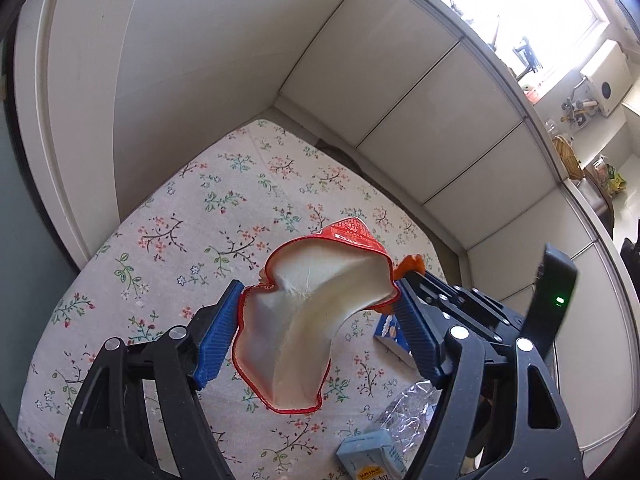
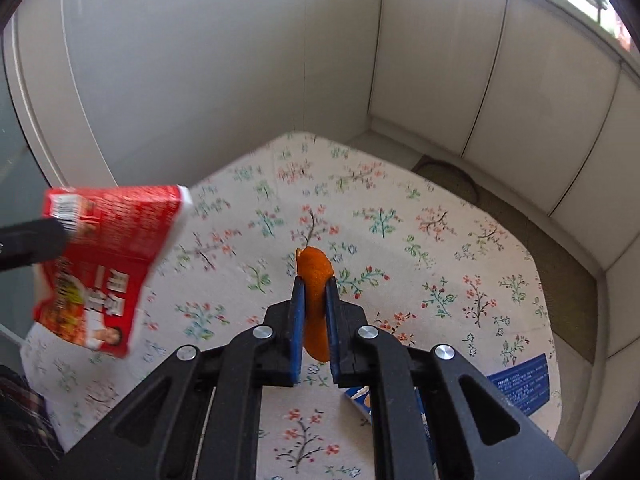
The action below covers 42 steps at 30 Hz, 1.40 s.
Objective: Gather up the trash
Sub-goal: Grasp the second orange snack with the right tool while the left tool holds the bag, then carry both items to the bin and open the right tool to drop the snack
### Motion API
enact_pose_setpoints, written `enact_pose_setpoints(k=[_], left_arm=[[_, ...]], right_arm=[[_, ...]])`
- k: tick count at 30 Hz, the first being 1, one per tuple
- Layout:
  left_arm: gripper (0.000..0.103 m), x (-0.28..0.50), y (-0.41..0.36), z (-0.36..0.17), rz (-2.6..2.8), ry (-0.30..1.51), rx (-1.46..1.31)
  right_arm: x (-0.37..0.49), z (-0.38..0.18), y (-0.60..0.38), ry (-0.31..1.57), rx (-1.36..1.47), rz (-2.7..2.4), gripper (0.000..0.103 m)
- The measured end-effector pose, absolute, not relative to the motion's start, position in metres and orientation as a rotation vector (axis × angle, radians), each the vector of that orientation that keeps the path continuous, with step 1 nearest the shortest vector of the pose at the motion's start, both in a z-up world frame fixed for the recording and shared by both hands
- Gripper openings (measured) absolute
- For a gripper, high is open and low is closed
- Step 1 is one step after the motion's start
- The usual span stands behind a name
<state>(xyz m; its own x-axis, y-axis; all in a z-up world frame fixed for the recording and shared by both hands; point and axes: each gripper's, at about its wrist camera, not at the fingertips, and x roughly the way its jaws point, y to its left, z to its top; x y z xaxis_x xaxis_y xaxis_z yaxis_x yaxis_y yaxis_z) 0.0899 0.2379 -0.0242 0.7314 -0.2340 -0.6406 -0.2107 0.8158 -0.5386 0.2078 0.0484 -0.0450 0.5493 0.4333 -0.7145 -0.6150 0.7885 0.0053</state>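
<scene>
My left gripper is shut on a squashed red paper tub, open mouth toward the camera, held above the floral tablecloth. The tub also shows in the right wrist view, at the left, with the left gripper's black finger on it. My right gripper is shut on a piece of orange peel, held above the cloth. The peel's tip shows in the left wrist view just right of the tub, with the right gripper behind it.
On the cloth lie a blue carton, a crumpled clear plastic wrapper and a small pale blue box. The blue carton also shows in the right wrist view. White panel walls enclose the table's far corner.
</scene>
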Motion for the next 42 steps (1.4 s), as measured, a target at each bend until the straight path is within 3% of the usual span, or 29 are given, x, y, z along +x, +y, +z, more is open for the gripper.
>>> enact_pose_setpoints(k=[21, 42], left_arm=[[0.071, 0.06, 0.195, 0.016, -0.058, 0.594, -0.622], [0.072, 0.061, 0.051, 0.042, -0.209, 0.601, -0.44]], right_arm=[[0.131, 0.019, -0.034, 0.552, -0.062, 0.551, 0.01], [0.083, 0.034, -0.209, 0.497, 0.084, 0.319, 0.01]])
